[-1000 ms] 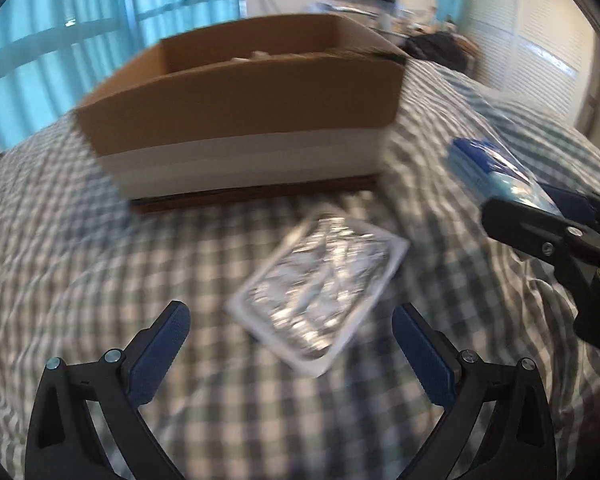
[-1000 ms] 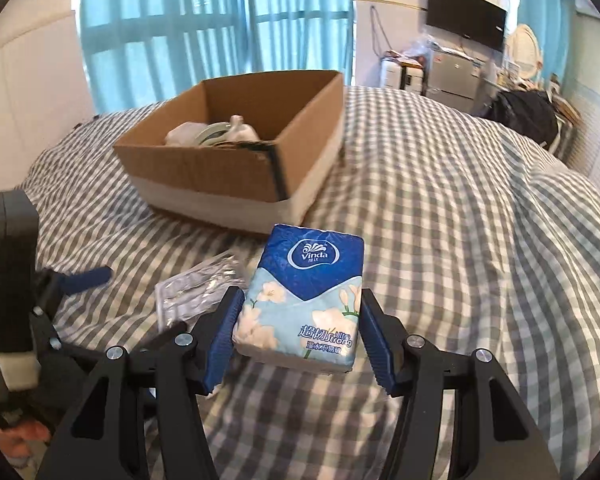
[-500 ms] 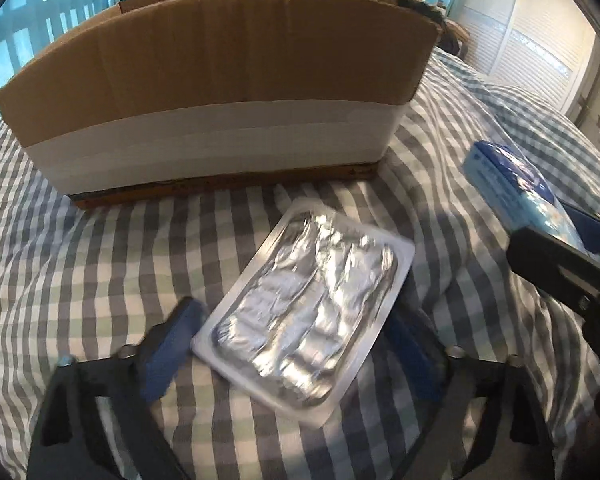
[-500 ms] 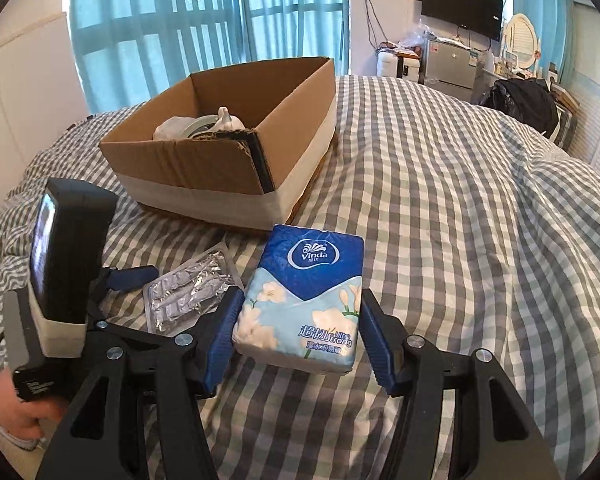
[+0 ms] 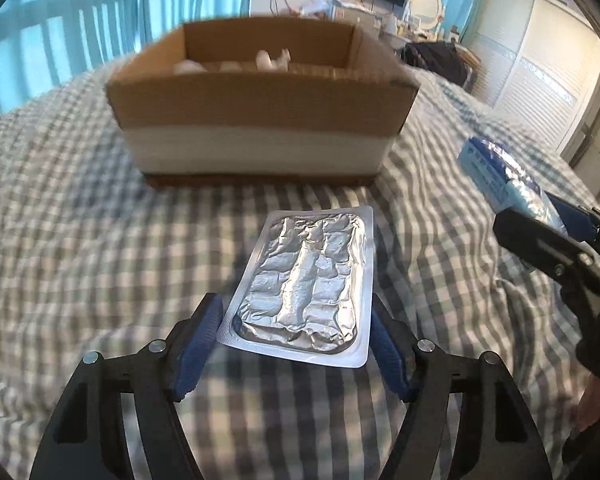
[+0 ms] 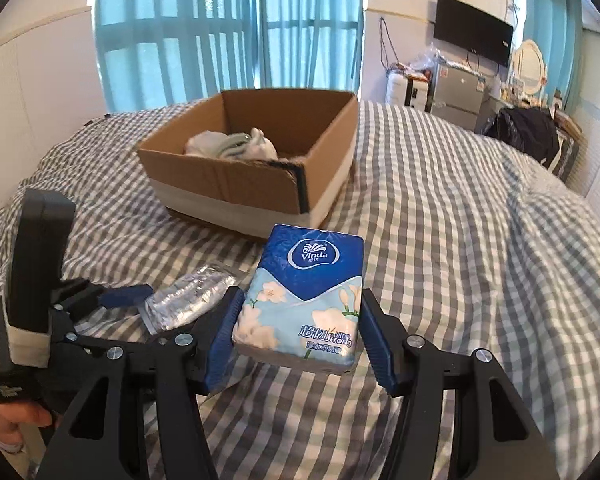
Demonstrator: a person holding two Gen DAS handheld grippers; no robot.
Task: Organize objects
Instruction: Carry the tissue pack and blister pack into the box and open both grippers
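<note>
A silver foil blister pack (image 5: 308, 280) sits between the blue pads of my left gripper (image 5: 294, 310), lifted just off the checked bedcover. The jaws are closing and both pads touch its long edges. From the right wrist view the same pack (image 6: 188, 296) shows at the lower left. My right gripper (image 6: 300, 308) is shut on a blue Vinda tissue pack (image 6: 304, 280), which it holds above the bed. In the left wrist view that tissue pack (image 5: 500, 176) is at the right. An open cardboard box (image 6: 240, 188) stands on the bed beyond both grippers.
The box (image 5: 260, 120) holds white bundled cloth (image 6: 236, 146). The checked bedcover (image 6: 460, 240) spreads all around it. Blue curtains (image 6: 220, 40) hang behind. A dark bag (image 6: 528, 136) and a small fridge (image 6: 456, 100) stand at the far right, under a wall TV (image 6: 474, 40).
My left gripper moved in over the foil pack, closed its jaws around it and lifted it off the bedcover. The right gripper rose a little with the tissue pack still in it.
</note>
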